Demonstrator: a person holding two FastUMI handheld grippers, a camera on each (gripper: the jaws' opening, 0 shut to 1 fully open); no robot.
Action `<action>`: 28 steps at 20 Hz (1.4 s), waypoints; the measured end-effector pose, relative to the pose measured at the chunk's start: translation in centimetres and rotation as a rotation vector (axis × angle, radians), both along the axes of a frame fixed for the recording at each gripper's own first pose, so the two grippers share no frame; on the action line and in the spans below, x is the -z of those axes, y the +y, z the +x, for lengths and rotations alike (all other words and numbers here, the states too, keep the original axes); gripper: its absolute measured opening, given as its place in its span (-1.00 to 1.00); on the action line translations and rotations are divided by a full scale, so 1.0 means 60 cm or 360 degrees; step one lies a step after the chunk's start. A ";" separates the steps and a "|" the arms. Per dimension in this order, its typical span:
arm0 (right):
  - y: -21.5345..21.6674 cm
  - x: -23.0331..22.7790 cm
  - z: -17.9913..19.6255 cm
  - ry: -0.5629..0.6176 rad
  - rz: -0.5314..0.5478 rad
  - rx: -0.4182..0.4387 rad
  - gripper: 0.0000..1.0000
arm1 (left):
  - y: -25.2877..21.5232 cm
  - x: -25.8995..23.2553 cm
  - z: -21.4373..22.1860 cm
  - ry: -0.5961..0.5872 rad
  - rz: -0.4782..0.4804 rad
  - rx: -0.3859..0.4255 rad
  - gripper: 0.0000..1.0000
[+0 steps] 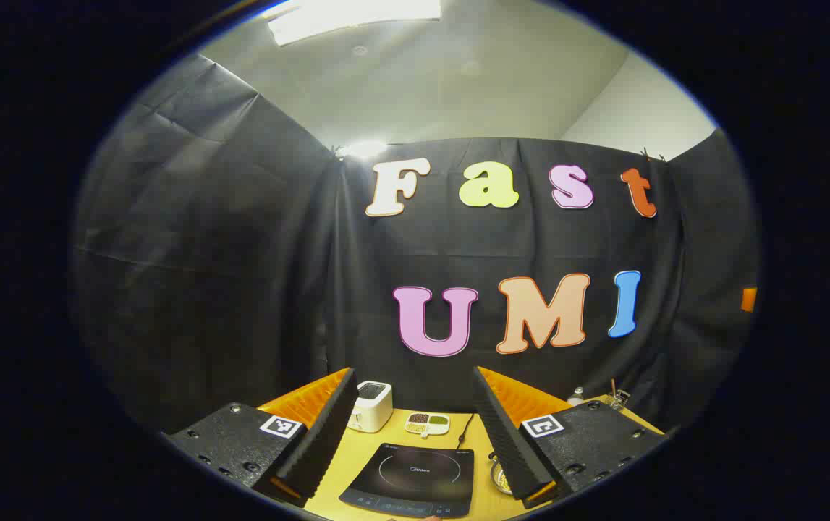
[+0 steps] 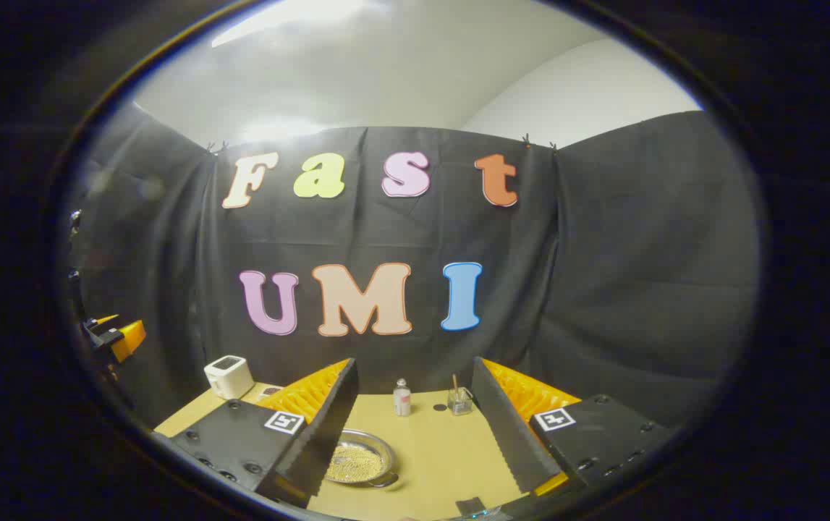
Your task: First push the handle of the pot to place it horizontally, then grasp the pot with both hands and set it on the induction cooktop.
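The black induction cooktop (image 1: 411, 474) lies flat on the yellow table, low between my left gripper's fingers. My left gripper (image 1: 412, 380) stands open above it, holding nothing. A sliver of the metal pot (image 1: 499, 477) peeks out behind that gripper's right finger, just right of the cooktop. In the right gripper view the pot (image 2: 362, 462) is a shallow metal pan with pale grains inside, partly hidden by the left finger. My right gripper (image 2: 415, 369) is open and empty, raised above the table with the pot low on its left side. The handle is too small to judge.
A white toaster (image 1: 371, 405) and a small divided dish (image 1: 427, 423) sit behind the cooktop, with a cable (image 1: 465, 428) running back. A small bottle (image 2: 401, 398) and a glass with a stick (image 2: 459, 400) stand at the table's far edge. Black cloth walls close in behind.
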State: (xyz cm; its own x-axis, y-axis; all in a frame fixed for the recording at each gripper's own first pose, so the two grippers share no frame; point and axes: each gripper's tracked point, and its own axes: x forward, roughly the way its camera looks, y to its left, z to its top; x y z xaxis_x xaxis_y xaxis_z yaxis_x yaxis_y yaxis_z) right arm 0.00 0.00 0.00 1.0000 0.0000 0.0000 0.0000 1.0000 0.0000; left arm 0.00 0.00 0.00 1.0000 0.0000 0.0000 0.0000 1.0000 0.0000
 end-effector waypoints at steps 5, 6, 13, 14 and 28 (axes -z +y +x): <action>0.021 -0.005 -0.007 -0.0008 0.0003 0.0035 0.89 | 0.021 0.016 0.013 0.0038 0.0026 -0.0017 0.83; 0.030 -0.005 -0.007 -0.0006 0.0011 0.0029 0.89 | 0.025 0.020 0.012 0.0042 0.0035 -0.0018 0.83; 0.066 -0.005 0.003 -0.0027 0.0043 -0.0029 0.89 | 0.038 0.017 -0.008 0.0013 0.0096 -0.0021 0.83; 0.072 -0.002 0.008 -0.0022 0.0051 -0.0050 0.89 | 0.039 0.015 -0.013 0.0009 0.0099 -0.0023 0.83; 0.074 0.099 0.062 0.0156 0.0124 -0.0130 0.89 | 0.046 0.045 0.004 0.0054 0.0129 -0.0150 0.89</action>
